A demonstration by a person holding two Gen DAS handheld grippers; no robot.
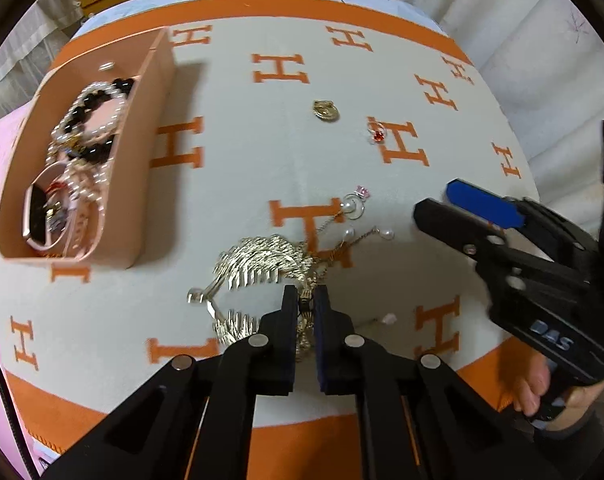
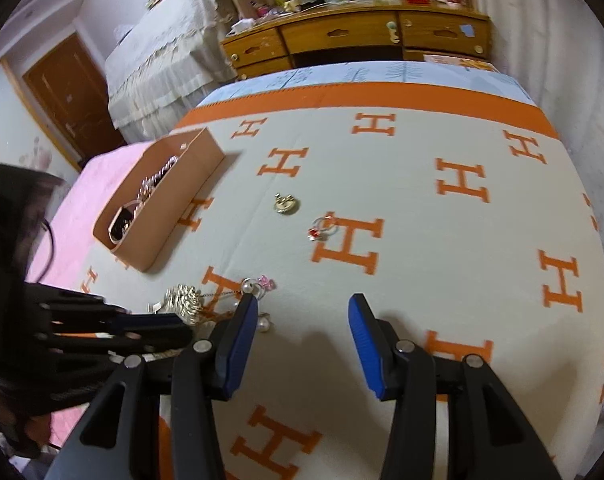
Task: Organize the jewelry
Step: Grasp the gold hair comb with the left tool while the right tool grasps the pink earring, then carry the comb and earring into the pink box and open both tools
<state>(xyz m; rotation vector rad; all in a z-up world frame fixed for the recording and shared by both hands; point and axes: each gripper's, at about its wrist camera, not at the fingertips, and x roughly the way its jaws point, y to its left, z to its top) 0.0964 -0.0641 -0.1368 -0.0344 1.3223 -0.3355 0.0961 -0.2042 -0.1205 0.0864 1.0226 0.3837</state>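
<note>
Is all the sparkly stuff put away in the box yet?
Not yet. The box already holds bead bracelets and a watch. The left gripper has its jaws shut on the gold necklace. The gold ring, red ring and pearl earrings wait on the blanket.

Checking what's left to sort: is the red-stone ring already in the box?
No, the red-stone ring lies on the blanket, apart from the box.

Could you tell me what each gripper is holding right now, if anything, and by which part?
The left gripper is shut on the gold hair comb piece, pinching a narrow gold part at its near edge. The right gripper is open and holds nothing.
</note>
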